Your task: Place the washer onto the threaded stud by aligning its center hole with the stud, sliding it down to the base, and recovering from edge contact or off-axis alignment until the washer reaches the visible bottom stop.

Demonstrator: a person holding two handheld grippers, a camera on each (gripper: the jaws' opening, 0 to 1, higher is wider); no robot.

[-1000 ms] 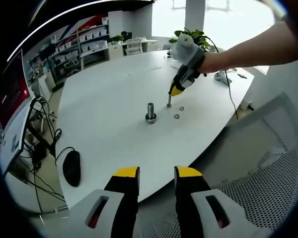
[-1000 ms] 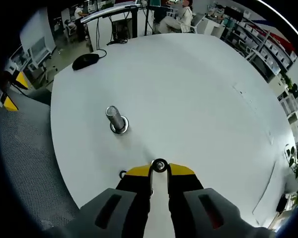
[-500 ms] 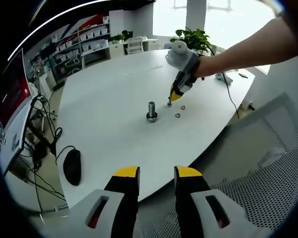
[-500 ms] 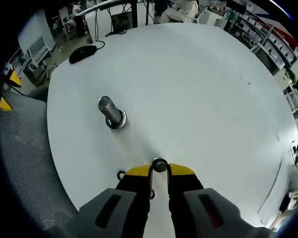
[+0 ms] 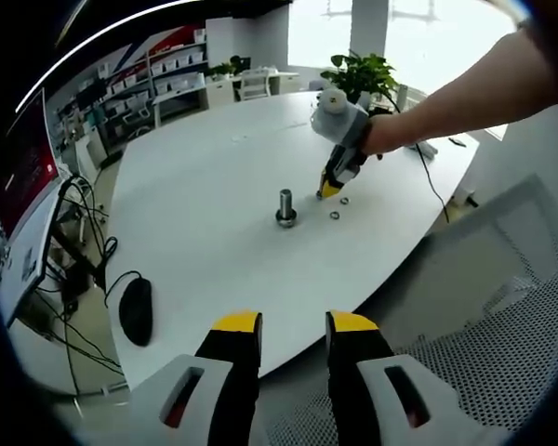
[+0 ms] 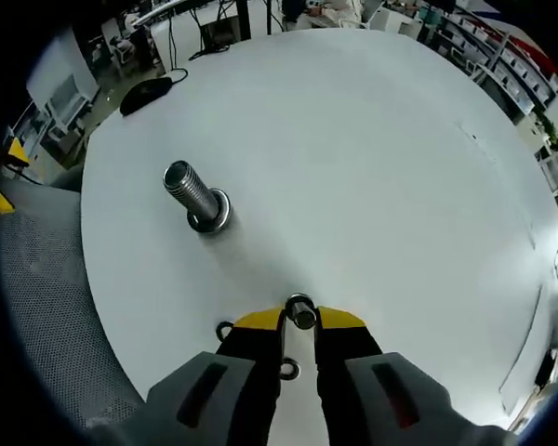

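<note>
A threaded steel stud (image 6: 190, 193) stands upright on the white table (image 6: 372, 158), with one washer lying around its base. My right gripper (image 6: 299, 316) hangs above the table a short way from the stud, shut on a washer (image 6: 300, 311) pinched between its yellow tips. Two loose washers (image 6: 225, 329) (image 6: 287, 370) lie on the table under it. In the left gripper view the stud (image 5: 285, 206) is mid-table, the right gripper (image 5: 329, 190) just right of it, and loose washers (image 5: 335, 216) nearby. My left gripper (image 5: 293, 327) is held off the table's near edge, open and empty.
A black mouse (image 5: 135, 312) and cables lie near the table's left edge. A perforated grey chair back (image 5: 502, 307) stands at the right. A potted plant (image 5: 358, 74) and shelves are beyond the far side. The person's arm (image 5: 465, 88) reaches in from the right.
The right gripper with its washer has come lower over the table; the stud looks larger and has shifted up-left in its view. The left gripper has stayed still.
</note>
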